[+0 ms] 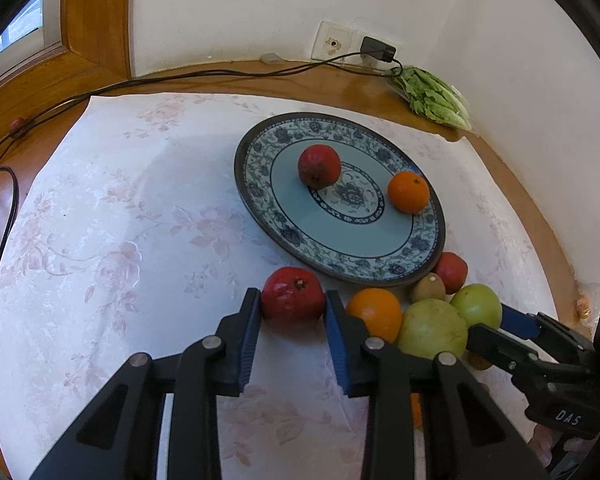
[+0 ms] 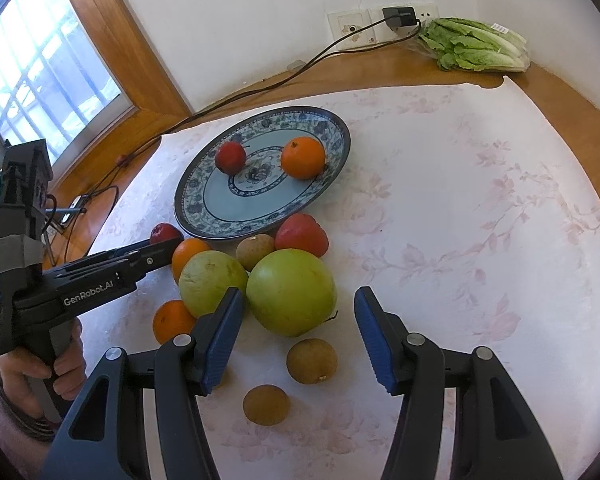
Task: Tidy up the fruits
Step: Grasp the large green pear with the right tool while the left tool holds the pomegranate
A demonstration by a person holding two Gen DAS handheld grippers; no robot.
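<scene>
left gripper [image 1: 293, 305]: we clasp the pomegranate [image 1: 293, 296] beside the plate [image 1: 260, 204]
right gripper [image 2: 298, 336]: we hold it released near a green apple [image 2: 291, 291]

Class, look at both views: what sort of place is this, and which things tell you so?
Probably a home dining corner. A floral tablecloth covers a wooden table against a wall, a patterned plate holds fruit, and bagged lettuce lies beside a wall socket near a wood-framed window.

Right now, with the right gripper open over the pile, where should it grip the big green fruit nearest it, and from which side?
Grip the big green fruit across its widest middle, coming down from above and the near side. It is round, so only the equator gives the right gripper parallel contact. Its right flank is free; the other green fruit crowds its left, leaving little room.
</scene>
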